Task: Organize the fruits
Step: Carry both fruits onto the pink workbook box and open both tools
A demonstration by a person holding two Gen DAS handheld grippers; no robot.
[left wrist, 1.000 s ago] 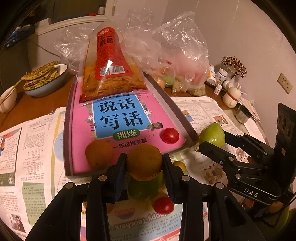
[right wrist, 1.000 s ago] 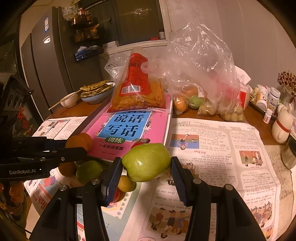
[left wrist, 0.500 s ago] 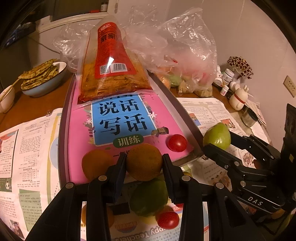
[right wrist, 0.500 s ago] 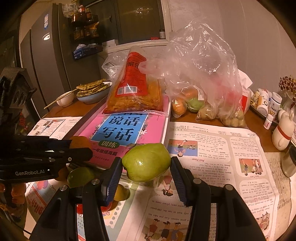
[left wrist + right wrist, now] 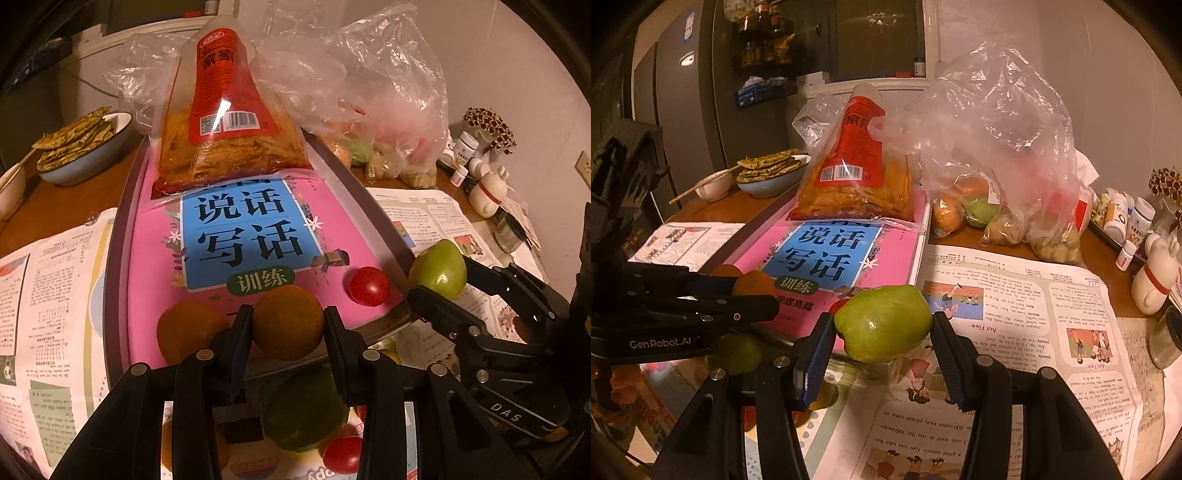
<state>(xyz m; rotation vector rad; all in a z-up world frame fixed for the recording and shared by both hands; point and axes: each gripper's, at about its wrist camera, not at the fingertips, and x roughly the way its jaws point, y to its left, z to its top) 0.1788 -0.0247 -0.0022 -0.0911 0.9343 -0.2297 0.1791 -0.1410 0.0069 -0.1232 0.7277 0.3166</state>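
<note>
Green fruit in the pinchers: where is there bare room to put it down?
The newspaper beside the pink book lies bare up to the plastic bag. The book's middle is free too. It is crowded near the orange fruit and tomato.

The plastic bag (image 5: 997, 155) blurs its fruit, perhaps oranges and pears.
</note>
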